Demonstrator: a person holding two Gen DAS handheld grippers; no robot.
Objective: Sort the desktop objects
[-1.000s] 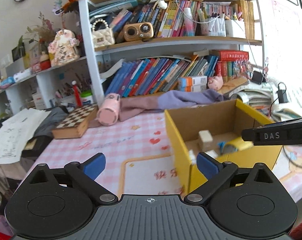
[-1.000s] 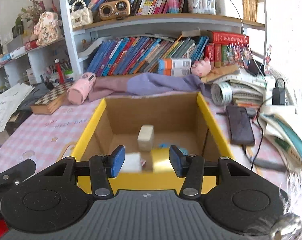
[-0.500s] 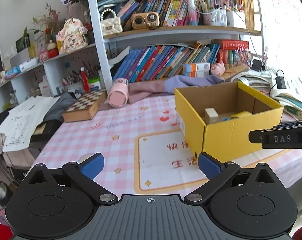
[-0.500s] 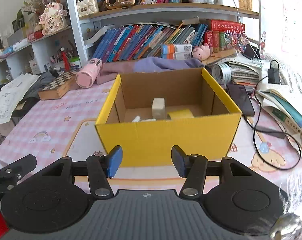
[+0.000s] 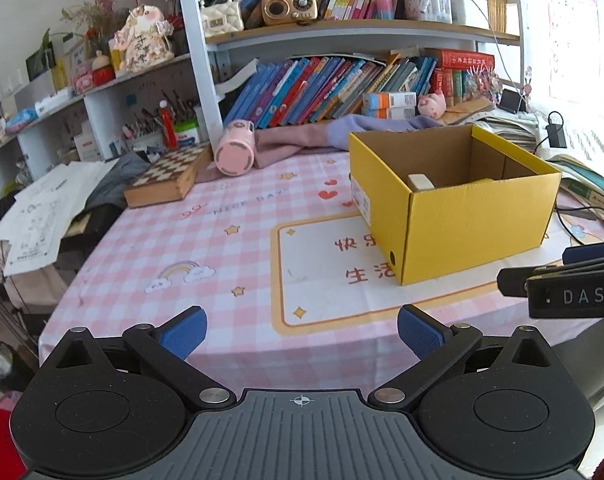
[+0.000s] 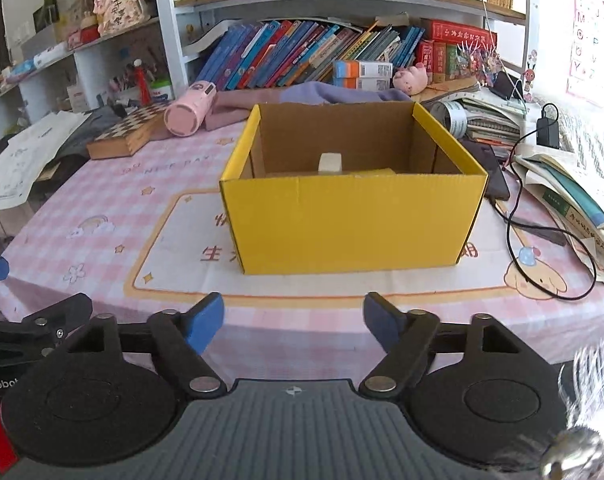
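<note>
At the near desk edge, my left claw [image 5: 300,330] and right claw [image 6: 293,318] hang with fingers apart, both empty. I have drawn them back from the yellow box [image 6: 352,220] (a pale block [image 6: 330,162] sits inside). Judgement: sorting looks finished; the desk [image 5: 206,248] shows no loose item nearby.

One yellow box [image 6: 352,224], one chessboard [image 6: 128,132], one pink cup [image 6: 190,109]
</note>
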